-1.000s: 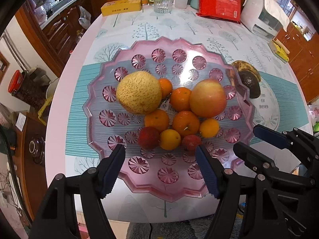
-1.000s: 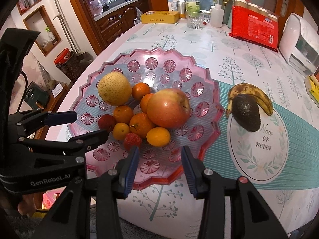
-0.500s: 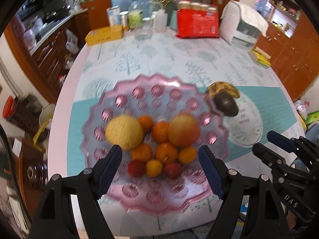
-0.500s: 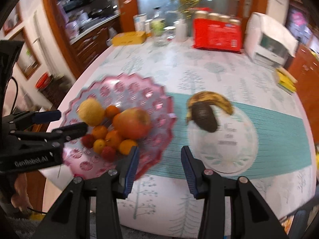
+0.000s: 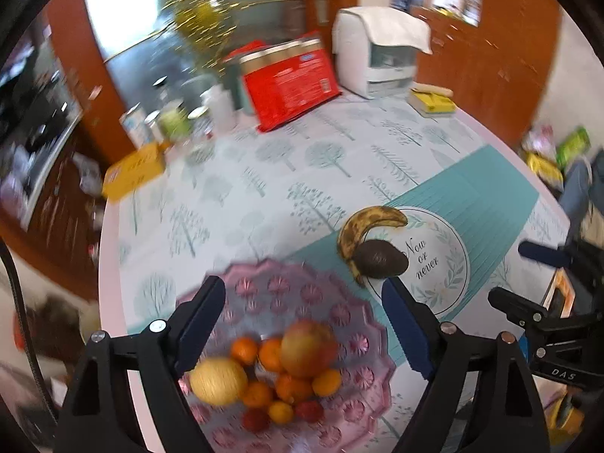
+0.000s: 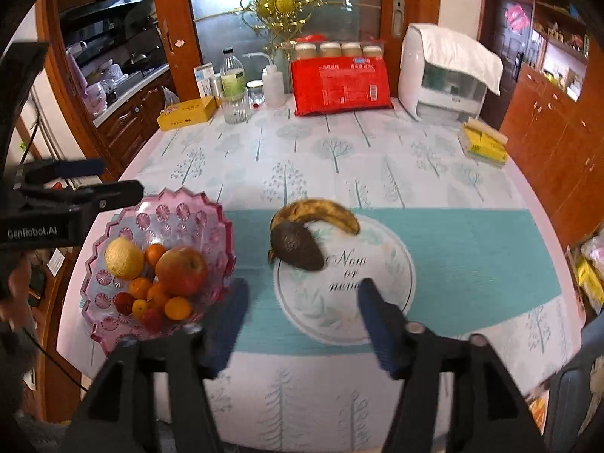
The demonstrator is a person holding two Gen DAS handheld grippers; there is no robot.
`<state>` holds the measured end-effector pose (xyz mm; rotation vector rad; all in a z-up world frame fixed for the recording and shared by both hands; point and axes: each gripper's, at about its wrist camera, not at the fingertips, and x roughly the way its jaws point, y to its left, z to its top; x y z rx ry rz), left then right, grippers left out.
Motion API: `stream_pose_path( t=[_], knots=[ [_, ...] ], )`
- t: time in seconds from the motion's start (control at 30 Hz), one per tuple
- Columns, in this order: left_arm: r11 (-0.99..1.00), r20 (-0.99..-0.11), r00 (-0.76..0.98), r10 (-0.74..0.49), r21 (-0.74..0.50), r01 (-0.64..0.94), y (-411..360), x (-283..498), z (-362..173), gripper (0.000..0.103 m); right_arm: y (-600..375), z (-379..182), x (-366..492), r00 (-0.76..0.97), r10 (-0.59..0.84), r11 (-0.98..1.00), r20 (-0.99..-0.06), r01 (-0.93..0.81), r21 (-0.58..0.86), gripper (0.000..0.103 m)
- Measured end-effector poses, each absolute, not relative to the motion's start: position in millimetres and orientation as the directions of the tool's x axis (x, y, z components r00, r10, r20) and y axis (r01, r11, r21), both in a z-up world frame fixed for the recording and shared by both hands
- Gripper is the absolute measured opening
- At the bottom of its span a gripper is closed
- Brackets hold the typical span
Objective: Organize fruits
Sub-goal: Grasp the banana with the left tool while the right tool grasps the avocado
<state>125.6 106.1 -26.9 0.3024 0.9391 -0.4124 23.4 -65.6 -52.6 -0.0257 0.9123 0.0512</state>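
Right hand-held gripper [image 6: 302, 317] just opened wide, empty; just beyond it, soft ripe avocado [image 6: 298, 245] against bruised banana [image 6: 321, 209]. Grasp avocado gently across middle.

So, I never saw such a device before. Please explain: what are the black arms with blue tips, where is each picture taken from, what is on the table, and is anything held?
There is no robot here. A person holds hand-held tongs in each hand, and a wide-angle camera on each looks forward along the two fingers. One picture comes from the left tongs, the other from the right tongs; each view also catches the other tool at its edge. On the table sits a pink dish with an apple, a yellow round fruit and small oranges and red fruits. Beside it, on the cloth, a spotted banana touches a dark avocado. Both tongs have just been opening and hold nothing.
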Motion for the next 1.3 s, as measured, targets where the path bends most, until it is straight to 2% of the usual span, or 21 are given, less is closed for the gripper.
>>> stream_pose_path(
  t=[0.23,0.37,0.63,0.97,1.0,1.07,1.3],
  knots=[
    [0.817,-0.868,0.442,-0.226,0.078,0.572,76,168,-35,0.084,-75,-77,68,0.569,0.104,0.988,-0.816,-0.153,0.02,0.067],
    [0.787,-0.895,0.409,-0.18,0.118,0.606,61,193,-58,0.084,-78,-107,100,0.511,0.145,0.98,-0.847,-0.193,0.051,0.067],
    [0.798,-0.937,0.335,-0.097,0.128,0.589,52,231,-104,0.084,-70,-170,149,0.397,0.202,0.95,-0.895,-0.301,0.081,0.067],
    [0.796,-0.958,0.284,-0.035,0.145,0.588,32,256,-138,0.084,-61,-212,175,0.302,0.26,0.912,-0.917,-0.39,0.13,0.069],
    [0.794,-0.96,0.279,-0.03,0.147,0.589,29,257,-141,0.084,-61,-215,176,0.291,0.275,0.906,-0.917,-0.397,0.146,0.069],
    [0.793,-0.964,0.266,-0.025,0.143,0.593,24,260,-147,0.084,-63,-218,175,0.292,0.309,0.895,-0.905,-0.412,0.173,0.059],
    [0.767,-0.976,0.218,-0.011,0.132,0.628,-9,267,-173,0.084,-83,-218,159,0.309,0.313,0.9,-0.898,-0.398,0.176,0.059]
  ],
)
